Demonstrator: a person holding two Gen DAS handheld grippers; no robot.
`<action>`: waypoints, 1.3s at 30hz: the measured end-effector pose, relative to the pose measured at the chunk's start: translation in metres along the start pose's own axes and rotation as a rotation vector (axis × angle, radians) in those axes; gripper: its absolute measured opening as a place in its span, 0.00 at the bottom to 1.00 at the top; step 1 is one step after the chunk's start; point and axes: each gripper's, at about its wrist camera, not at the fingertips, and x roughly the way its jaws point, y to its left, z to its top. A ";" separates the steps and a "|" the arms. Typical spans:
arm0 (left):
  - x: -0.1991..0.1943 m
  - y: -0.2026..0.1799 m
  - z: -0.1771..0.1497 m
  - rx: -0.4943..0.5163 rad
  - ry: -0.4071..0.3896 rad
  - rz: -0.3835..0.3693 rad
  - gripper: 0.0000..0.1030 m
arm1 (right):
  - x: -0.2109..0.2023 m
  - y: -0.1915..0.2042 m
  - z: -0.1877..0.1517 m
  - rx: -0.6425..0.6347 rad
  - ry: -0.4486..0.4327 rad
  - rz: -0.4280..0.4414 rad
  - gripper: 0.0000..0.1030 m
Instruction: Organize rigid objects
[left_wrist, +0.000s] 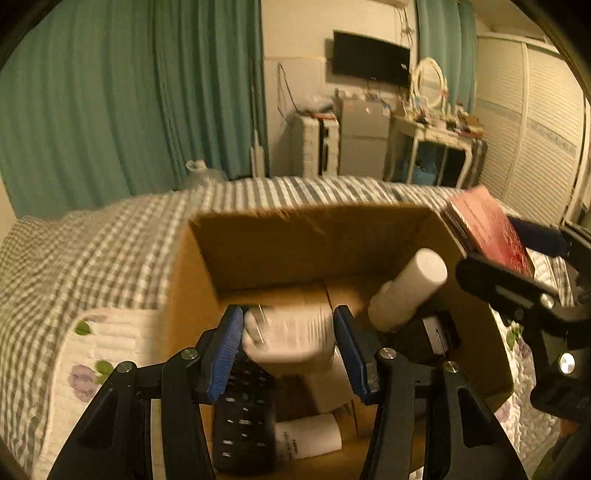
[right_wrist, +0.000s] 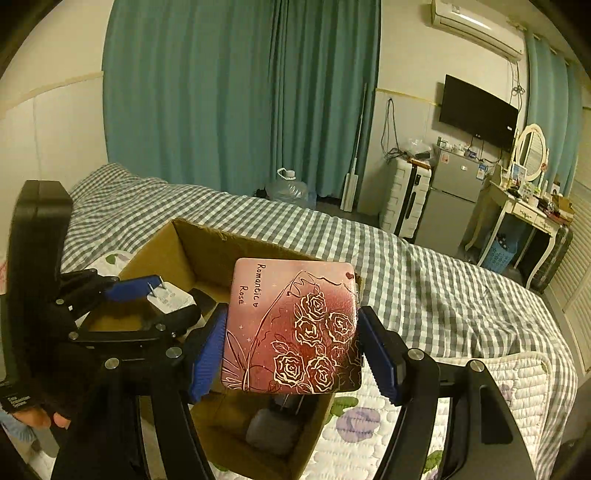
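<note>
My left tool (left_wrist: 290, 345) blurs the white plug adapter (left_wrist: 291, 336); my pink rose-printed tin (right_wrist: 293, 328) hides much of the brown cardboard box (right_wrist: 192, 251); the black remote (left_wrist: 245, 417) runs off-frame.

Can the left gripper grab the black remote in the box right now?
Probably not yet: the left gripper is already shut on the white charger, which hangs right over the black remote in the cardboard box.

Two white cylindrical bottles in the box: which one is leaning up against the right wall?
The larger white bottle, propped at a tilt against the right side of the cardboard box. The smaller white bottle lies flat on the floor beside the black remote.
</note>
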 end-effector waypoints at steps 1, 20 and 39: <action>-0.006 0.002 0.002 -0.007 -0.023 0.009 0.54 | -0.002 0.001 0.001 0.000 -0.003 -0.001 0.66; -0.028 0.032 0.005 -0.026 -0.079 0.070 0.61 | 0.031 0.006 0.014 0.041 -0.037 -0.002 0.89; -0.222 -0.006 0.015 0.021 -0.414 0.094 0.71 | -0.178 -0.010 0.013 0.139 -0.277 -0.165 1.00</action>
